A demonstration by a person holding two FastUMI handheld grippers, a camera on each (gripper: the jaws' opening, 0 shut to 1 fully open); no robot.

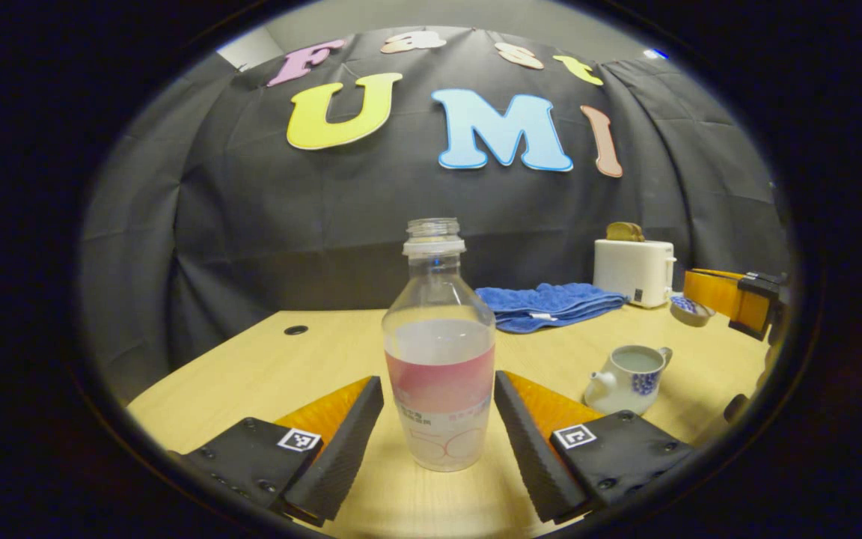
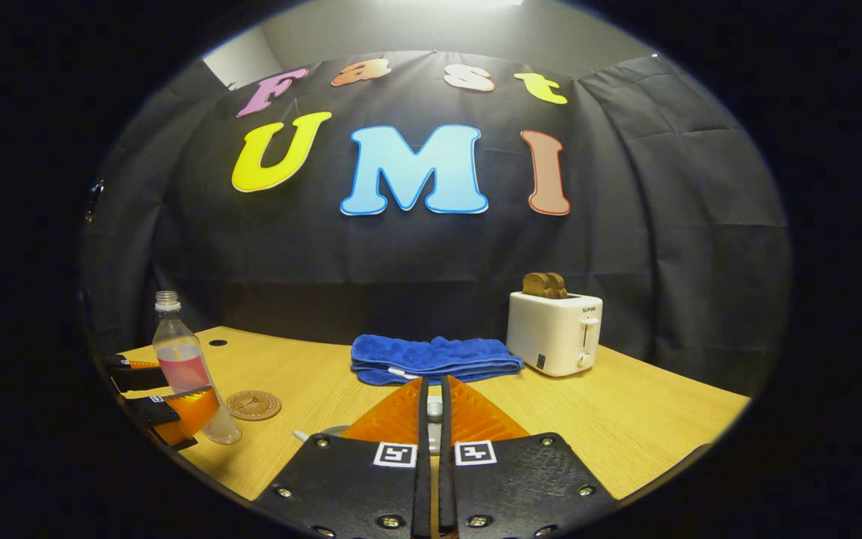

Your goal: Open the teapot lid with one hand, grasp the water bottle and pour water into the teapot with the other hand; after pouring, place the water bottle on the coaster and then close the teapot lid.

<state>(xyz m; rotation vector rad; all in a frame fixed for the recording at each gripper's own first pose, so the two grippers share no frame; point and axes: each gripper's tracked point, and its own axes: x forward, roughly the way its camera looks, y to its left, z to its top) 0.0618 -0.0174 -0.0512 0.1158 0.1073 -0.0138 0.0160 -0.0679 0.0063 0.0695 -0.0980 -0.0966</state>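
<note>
- The table was the largest thing. In the left gripper view its near left edge ran down the lower left of the frame, close to my left finger. I judged little free room there, so a wide swing to that side could take the bottle over the edge.
- The blue towel and the toaster stood at the right rear of that view, well apart from my work. The middle of the table was open for moving.
- The water bottle stood upright in the centre of the left gripper view, without cap, about half full. My left gripper was released, one finger on each side of the bottle, and I saw a small gap on both sides. If I closed off centre, I think the bottle could tip and spill from the open neck.
- The teapot was at the lower right of that view, its lid off, with liquid visible inside. The bottle had to travel to the right, and the other gripper was near there, so a collision was possible.
- My right gripper was clenched on a small pale thing at the bottom centre of the right gripper view. I took it for the teapot lid, but it was too hidden to be sure. A loose hold could drop it.
- The coaster lay in the lower left of the right gripper view, just beside the bottle.
</note>
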